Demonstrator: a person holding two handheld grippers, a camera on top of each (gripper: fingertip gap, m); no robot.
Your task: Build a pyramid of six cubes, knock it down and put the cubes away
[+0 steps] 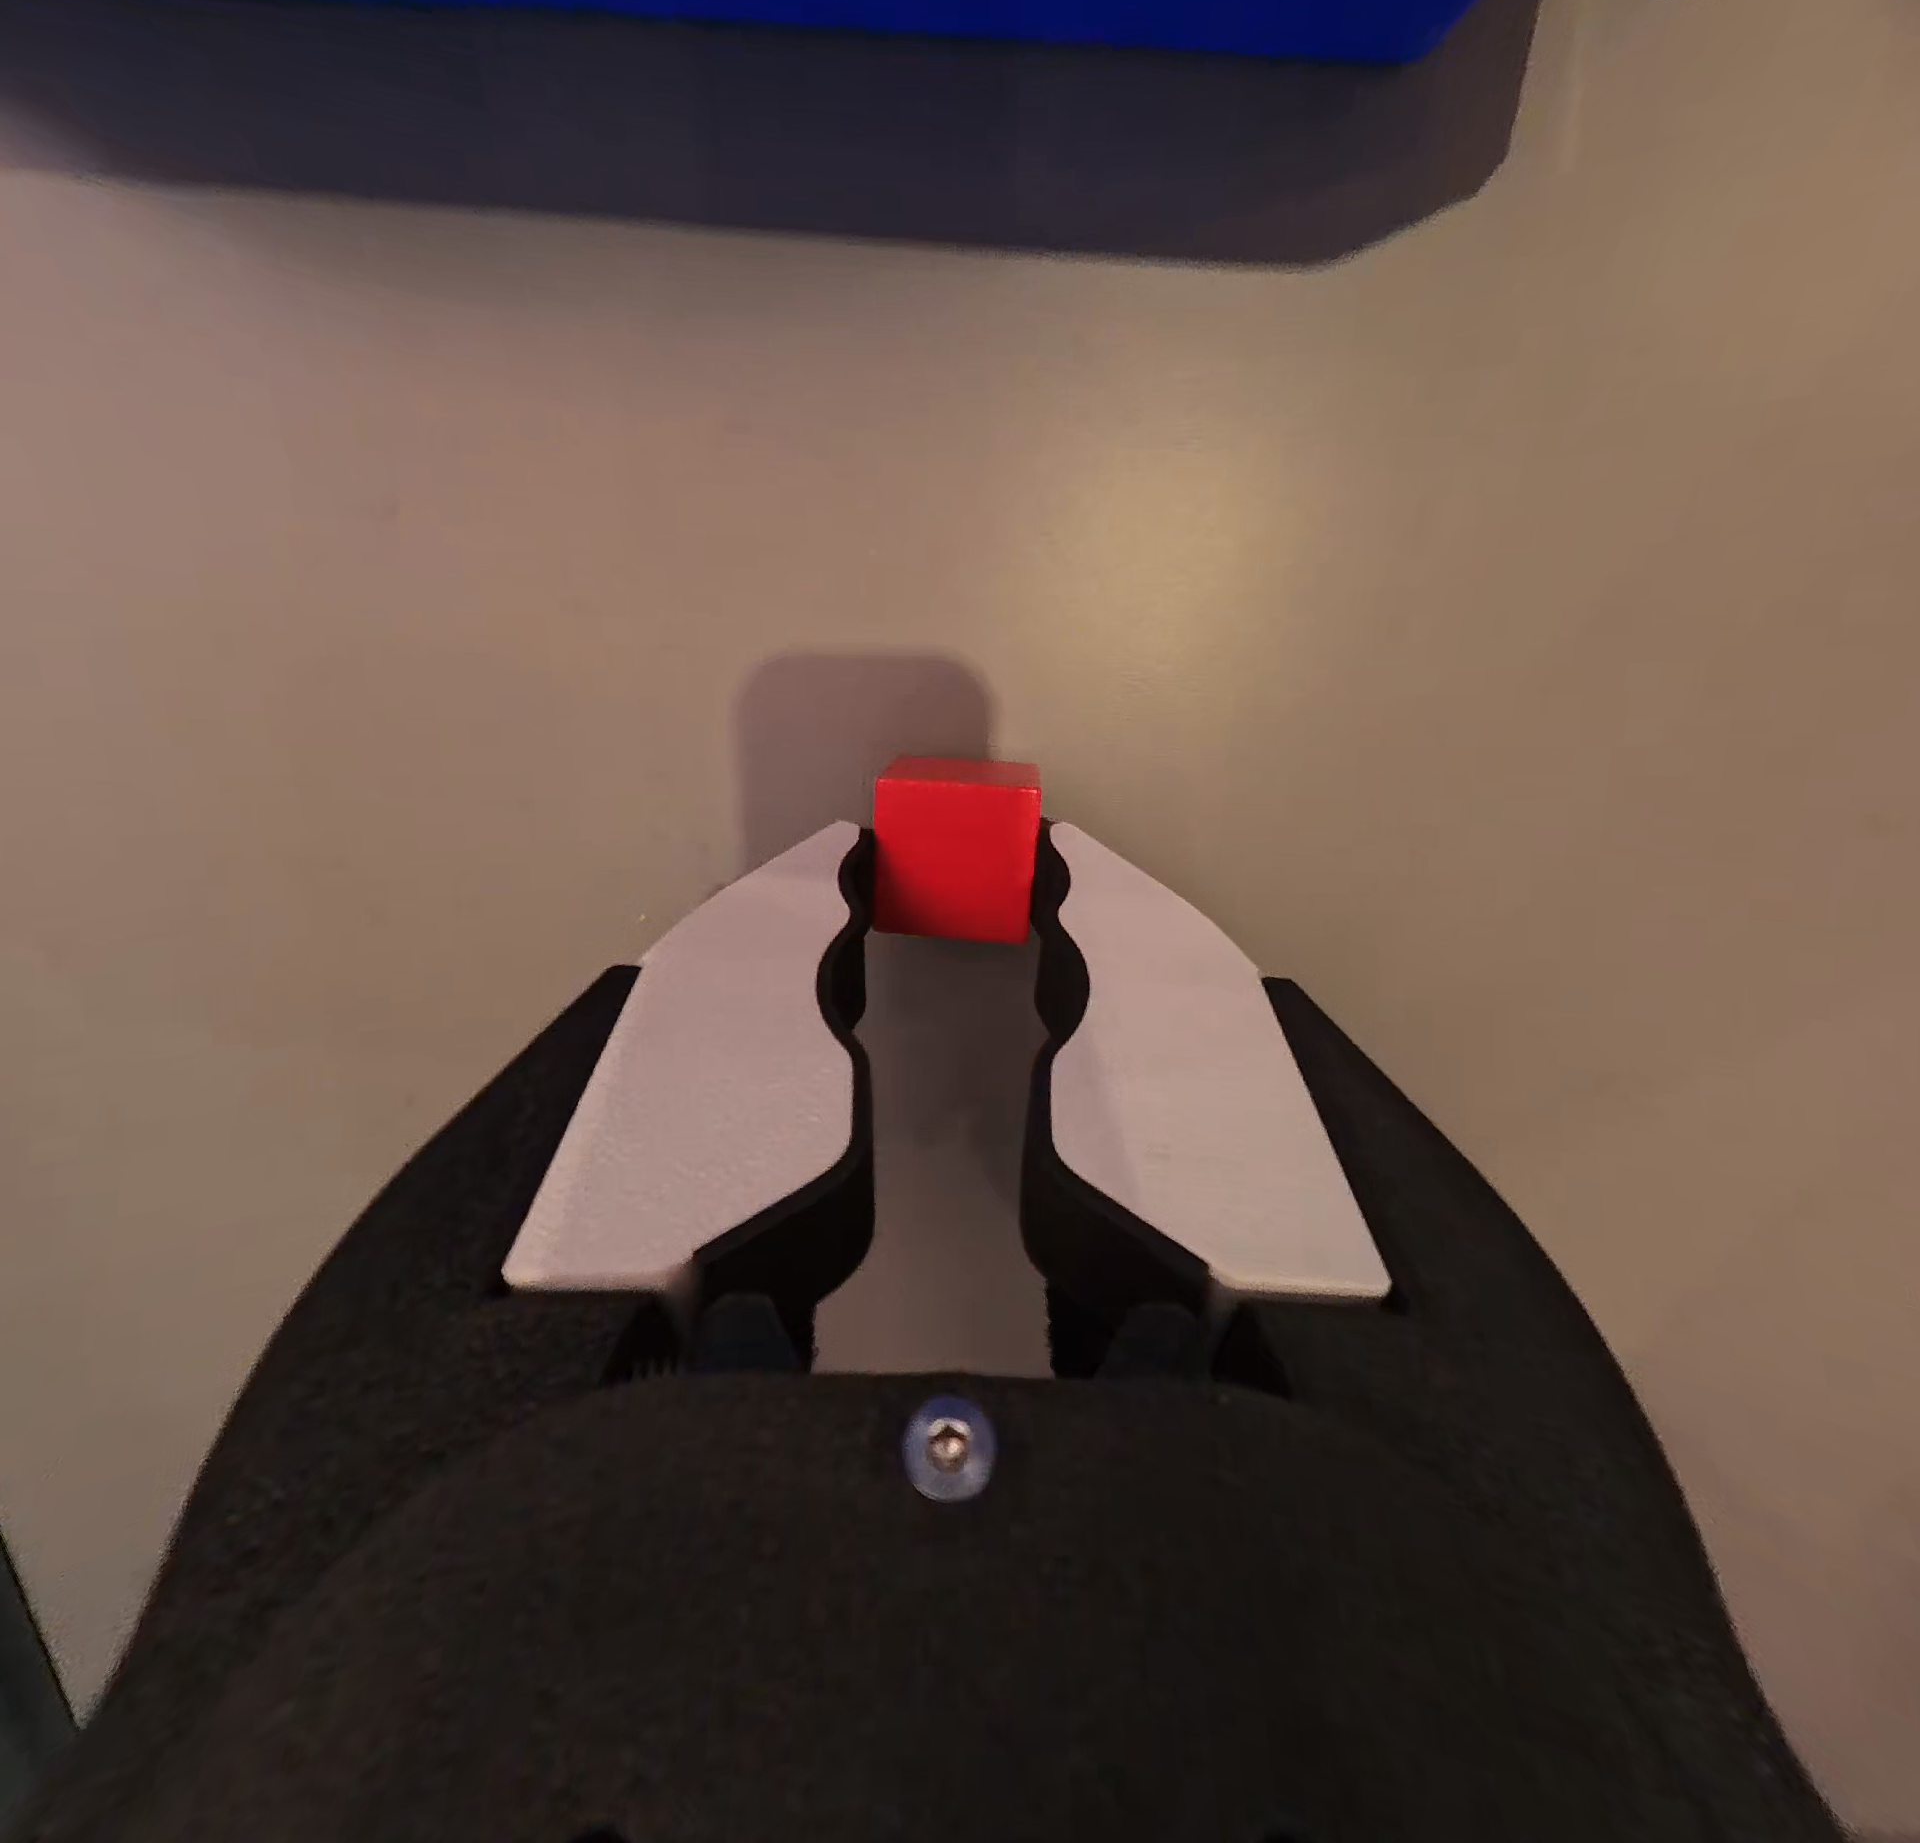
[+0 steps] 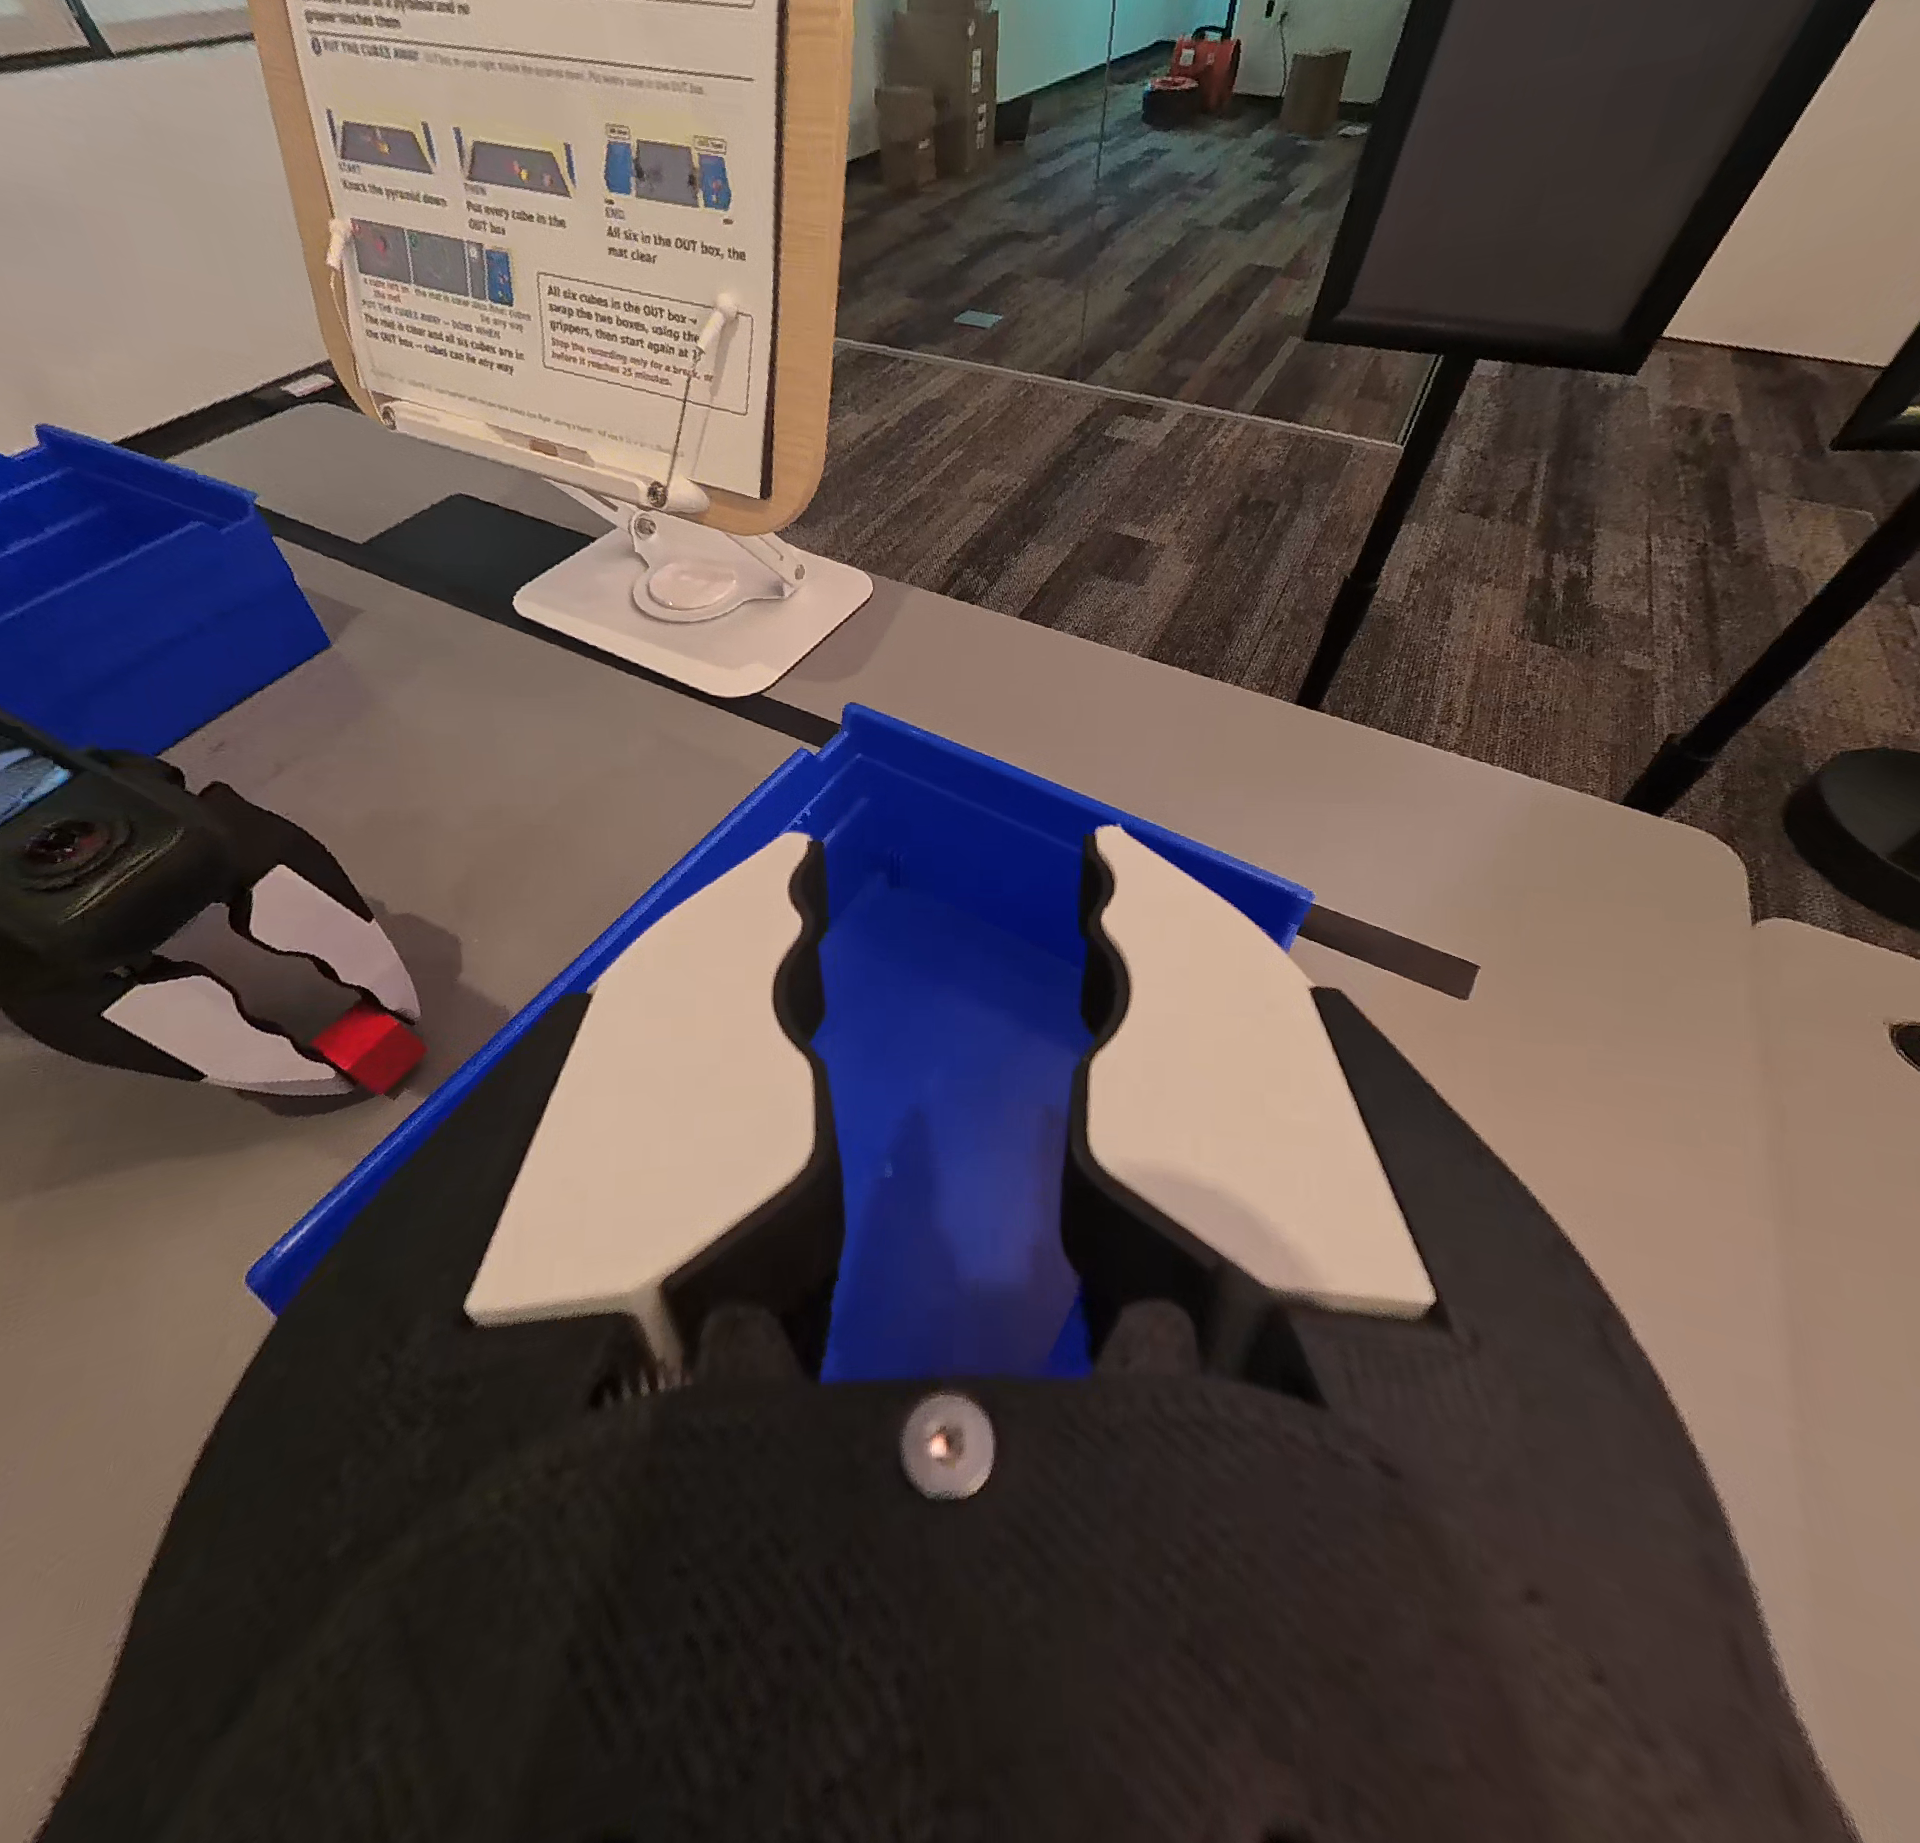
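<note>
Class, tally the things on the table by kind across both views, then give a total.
Red cube: 1
Blue boxes: 2
Grippers, left and right: 2
Instruction board on its white stand: 1
Total: 6

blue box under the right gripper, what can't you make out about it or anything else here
- Right wrist view: much of the floor of the near blue box is hidden by the right gripper, so cubes there cannot be ruled out.
- Right wrist view: the far blue box is cut off by the left edge; its inside is unseen.
- Left wrist view: the left gripper holds the red cube; whether it touches the table is unclear.
</note>
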